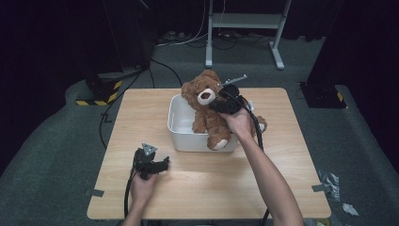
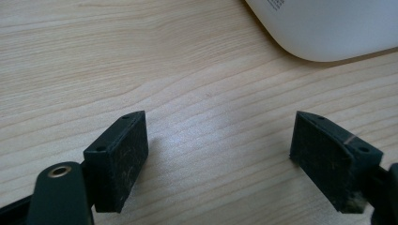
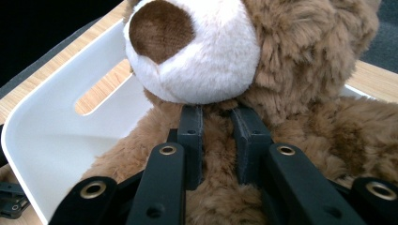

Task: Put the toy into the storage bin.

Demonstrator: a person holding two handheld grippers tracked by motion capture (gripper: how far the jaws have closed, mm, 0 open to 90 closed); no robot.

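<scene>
Toward the far middle of the worktop sits the white tub, and the brown teddy bear sits upright in it, head above the rim, one foot hanging over the near wall. With my right gripper I reach in from the right side of the tub — its jaws are clenched on a fold of plush at the bear's chest, just under the white muzzle. In the right gripper view the bear looms close, my right gripper has brown fur pinched in the narrow gap between its pads, and the tub's wall with its slot handle lies behind at the left.

My left gripper rests low over the near left part of the worktop, well apart from the bear and near the tub's front corner. In the left gripper view the left gripper stands released — jaws wide, bare wood between them — with the tub's rounded corner at the upper right.
</scene>
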